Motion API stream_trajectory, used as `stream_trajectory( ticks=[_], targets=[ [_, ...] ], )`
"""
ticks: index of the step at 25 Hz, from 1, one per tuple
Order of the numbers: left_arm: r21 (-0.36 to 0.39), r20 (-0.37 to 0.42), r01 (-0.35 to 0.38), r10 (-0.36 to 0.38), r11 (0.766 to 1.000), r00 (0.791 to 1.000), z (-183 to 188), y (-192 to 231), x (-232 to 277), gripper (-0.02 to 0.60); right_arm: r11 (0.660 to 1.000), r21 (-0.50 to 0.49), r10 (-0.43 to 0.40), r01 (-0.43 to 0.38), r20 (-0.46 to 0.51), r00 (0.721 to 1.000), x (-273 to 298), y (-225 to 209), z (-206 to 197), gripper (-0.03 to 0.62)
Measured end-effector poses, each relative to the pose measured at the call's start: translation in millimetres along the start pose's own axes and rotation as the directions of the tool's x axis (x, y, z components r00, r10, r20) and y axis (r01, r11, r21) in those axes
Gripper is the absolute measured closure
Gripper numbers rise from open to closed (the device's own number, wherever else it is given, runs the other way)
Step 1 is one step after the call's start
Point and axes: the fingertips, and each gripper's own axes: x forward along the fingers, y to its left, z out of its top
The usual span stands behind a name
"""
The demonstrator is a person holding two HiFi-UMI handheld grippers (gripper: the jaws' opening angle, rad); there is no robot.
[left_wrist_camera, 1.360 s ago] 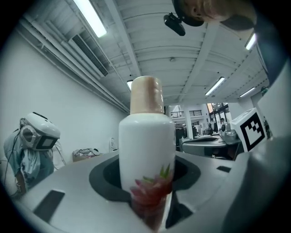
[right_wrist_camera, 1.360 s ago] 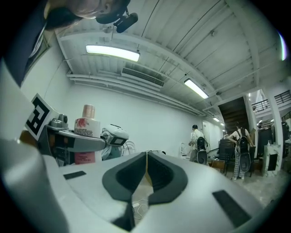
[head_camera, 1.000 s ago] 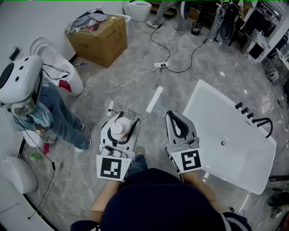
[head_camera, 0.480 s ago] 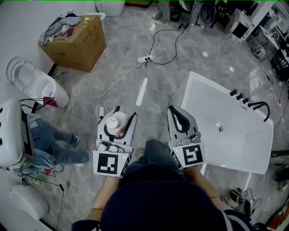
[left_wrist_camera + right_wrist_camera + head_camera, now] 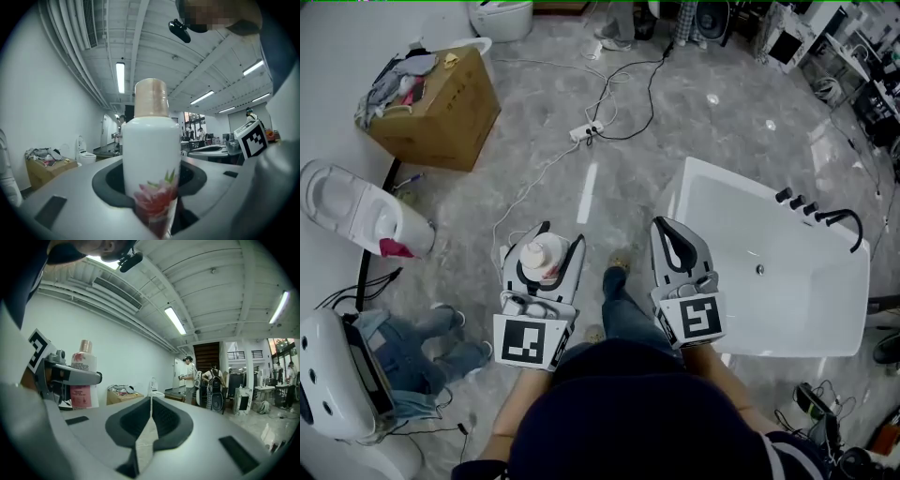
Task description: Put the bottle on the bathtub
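Your left gripper [image 5: 559, 240] has its fingers [image 5: 70, 187] clamped round the bottle [image 5: 544, 255]. It stands upright between them, cap up, over the floor and to the left of the bathtub [image 5: 797, 291], not touching it. Your right gripper [image 5: 664, 231] has its fingers [image 5: 122, 423] pressed together on nothing, and in the head view it sits by the tub's left rim.

So the pick-up looks done. You have yet to carry the bottle across to the tub, set it down on the rim and let go.

As for writing, the bottle shows a pink flower with green leaves and a pink panel of print that is too small to read. No brand name can be made out.
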Motion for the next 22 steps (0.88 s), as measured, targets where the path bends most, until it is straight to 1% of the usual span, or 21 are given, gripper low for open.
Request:
stream_trajectory(
  ticks=[4, 7, 12, 14, 17, 20, 22],
  targets=[
    [0.007, 0.015, 0.057, -0.057, 0.998, 0.998, 10, 18, 78, 0.357, 0.999, 0.005, -0.041, 0.041, 0.015, 0.999, 61, -52, 6, 0.565],
    [0.026, 0.019, 0.102, -0.102, 0.994, 0.995, 20, 20, 140, 0.357, 0.998, -0.004, -0.064, 0.064, 0.047, 0.997, 102, -100, 15, 0.565],
    [0.032, 0.052, 0.162, -0.163, 0.986, 0.985, 33, 12, 238, 0.357, 0.995, -0.001, -0.096, 0.097, 0.049, 0.994, 155, -180, 11, 0.565],
    [0.044, 0.054, 0.194, -0.197, 0.98, 0.979, 35, 6, 270, 0.357, 0.993, 0.01, -0.12, 0.119, 0.049, 0.992, 168, -208, 8, 0.565],
    [0.042, 0.024, 0.249, -0.25, 0.968, 0.968, 32, -7, 308, 0.357, 0.984, 0.034, -0.178, 0.177, 0.027, 0.984, 172, -245, -2, 0.565],
    [0.049, 0.005, 0.313, -0.314, 0.948, 0.949, 30, -21, 343, 0.357, 0.967, 0.058, -0.248, 0.249, -0.009, 0.969, 168, -277, -17, 0.565],
    [0.052, -0.008, 0.358, -0.358, 0.932, 0.934, 25, -30, 364, 0.357, 0.95, 0.071, -0.3, 0.304, -0.054, 0.952, 163, -295, -28, 0.565]
  ],
)
